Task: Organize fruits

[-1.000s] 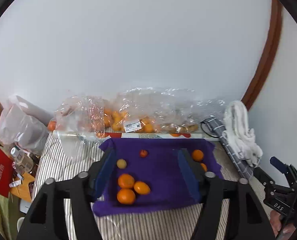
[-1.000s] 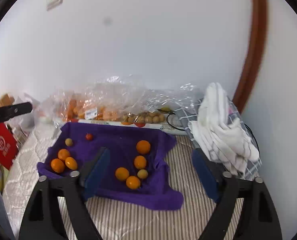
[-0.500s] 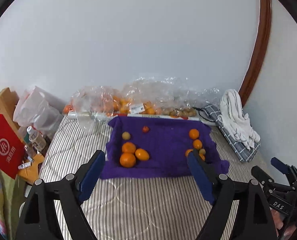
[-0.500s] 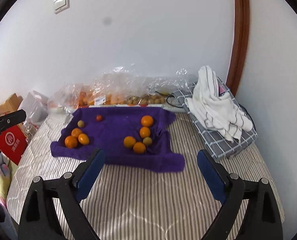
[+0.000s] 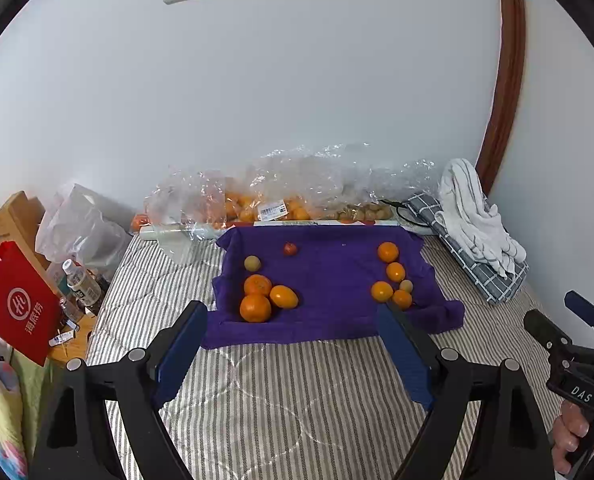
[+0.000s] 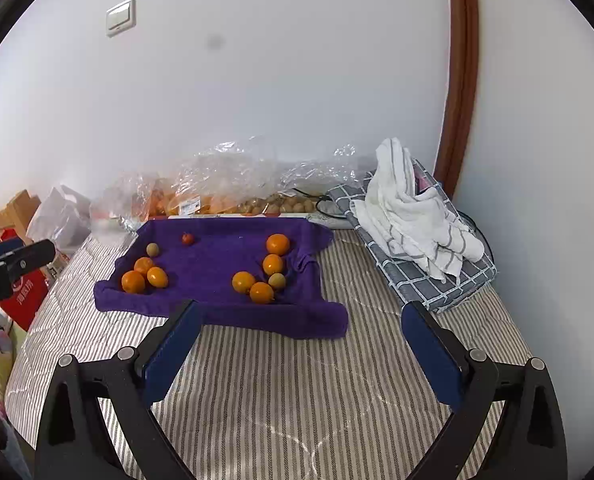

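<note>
Striped bedding carries a rumpled purple towel; round orange fruits cluster at its left and right edges. My left claw and right claw gape wide, empty. Nudged folds could roll fruit off.

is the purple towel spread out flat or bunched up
Mostly spread: the purple towel lies open on the striped bed with fruit on it; only its right edge is rumpled into folds.

The striped bed carries a purple towel in the middle, a checked folded cloth at its right edge, and clear plastic bags along the wall.
</note>
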Demonstrator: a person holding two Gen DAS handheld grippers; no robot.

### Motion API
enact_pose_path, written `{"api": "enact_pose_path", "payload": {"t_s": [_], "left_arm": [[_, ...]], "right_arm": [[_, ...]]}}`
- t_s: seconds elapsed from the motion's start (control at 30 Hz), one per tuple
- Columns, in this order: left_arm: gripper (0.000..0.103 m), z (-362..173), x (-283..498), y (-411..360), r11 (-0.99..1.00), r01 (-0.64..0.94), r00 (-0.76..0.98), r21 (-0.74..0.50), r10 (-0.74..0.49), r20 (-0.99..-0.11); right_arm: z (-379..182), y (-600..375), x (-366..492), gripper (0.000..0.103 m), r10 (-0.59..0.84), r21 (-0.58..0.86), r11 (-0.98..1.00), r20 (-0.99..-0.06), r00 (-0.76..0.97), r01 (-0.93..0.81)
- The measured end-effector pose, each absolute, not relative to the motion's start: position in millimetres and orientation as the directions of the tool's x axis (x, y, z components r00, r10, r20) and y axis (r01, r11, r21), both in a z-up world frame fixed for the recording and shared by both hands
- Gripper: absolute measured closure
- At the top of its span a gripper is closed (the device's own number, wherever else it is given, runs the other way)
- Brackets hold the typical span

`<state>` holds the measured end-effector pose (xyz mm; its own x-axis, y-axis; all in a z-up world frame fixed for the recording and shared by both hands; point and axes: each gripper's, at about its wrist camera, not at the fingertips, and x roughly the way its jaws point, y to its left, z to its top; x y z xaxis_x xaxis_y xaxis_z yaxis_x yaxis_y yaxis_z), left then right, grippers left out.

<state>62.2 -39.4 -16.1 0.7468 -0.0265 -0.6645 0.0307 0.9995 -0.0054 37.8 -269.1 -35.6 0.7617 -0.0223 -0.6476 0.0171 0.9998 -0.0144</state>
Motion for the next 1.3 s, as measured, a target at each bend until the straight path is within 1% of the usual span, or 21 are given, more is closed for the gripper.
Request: {"api": "enact_pose_path", "payload": {"t_s": [1.3], "left_arm": [[0.017,-16.1,59.8,-42.6,0.999,0.044,0.747,-0.026,-0.050,-0.663]], "right_arm": [[-38.8,-267.2,37.3,0.004,-0.050,-0.039,0.999,-0.645,0.762,0.033]]}}
